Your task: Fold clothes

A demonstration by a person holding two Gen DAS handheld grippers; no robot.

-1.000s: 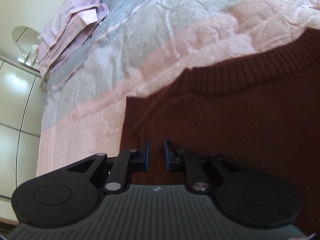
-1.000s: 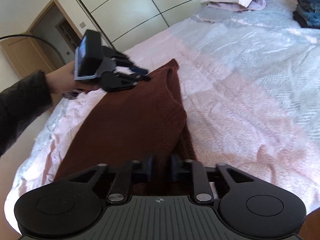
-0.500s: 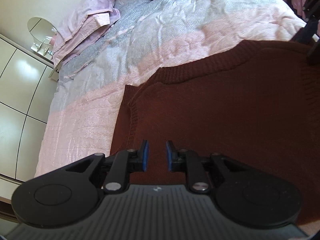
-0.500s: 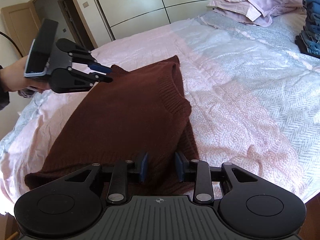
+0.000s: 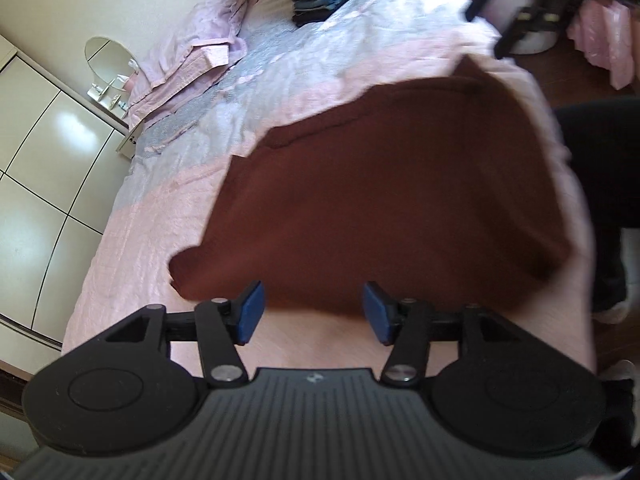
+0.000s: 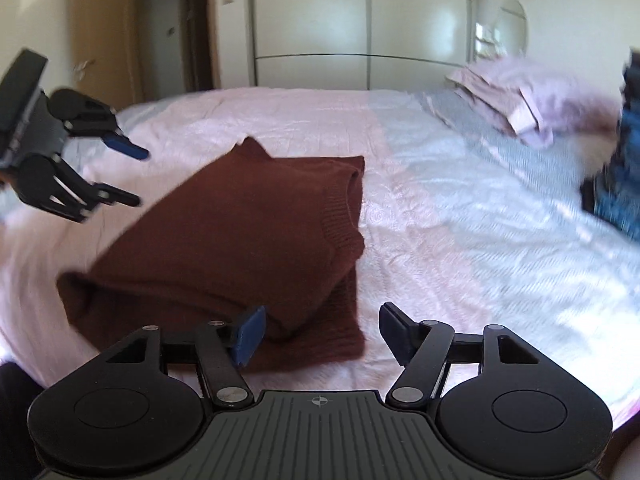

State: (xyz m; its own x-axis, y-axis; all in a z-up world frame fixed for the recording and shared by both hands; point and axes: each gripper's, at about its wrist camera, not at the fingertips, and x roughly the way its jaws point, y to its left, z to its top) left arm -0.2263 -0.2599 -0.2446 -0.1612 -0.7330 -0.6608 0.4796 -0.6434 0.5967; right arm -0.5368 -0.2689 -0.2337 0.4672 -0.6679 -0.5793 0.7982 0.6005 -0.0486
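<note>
The bed (image 6: pixel 420 216) fills both views, its pink and pale blue cover wrinkled but flat. On it, from the centre toward seven o'clock in the right wrist view, lies the sweater (image 6: pixel 224 240), a dark red-brown knit doubled into a thick block with its ribbed collar at two o'clock of the block and a lower layer sticking out at five o'clock. Pillows (image 6: pixel 528 100) are stacked at two o'clock on the bed, and a pile of dark jeans (image 6: pixel 620 160) sits at three o'clock; a wardrobe (image 6: pixel 360 28) stands behind at twelve. The right gripper (image 6: pixel 320 334) hovers just beside the sweater's near corner, jaws wide apart and holding nothing. The left gripper (image 6: pixel 134 176), at nine o'clock in that view, hangs beside the far long edge, jaws likewise apart and empty; its own camera shows blue pads (image 5: pixel 250 312) spread above the knit's edge. The sweater looks soft, limp and fairly heavy for cloth, so it will likely sag and slide open if lifted by one layer. A good hold would pinch all layers together at the two corners of one short edge, near the ribbing where the knit is firmer, one gripper per corner.
</note>
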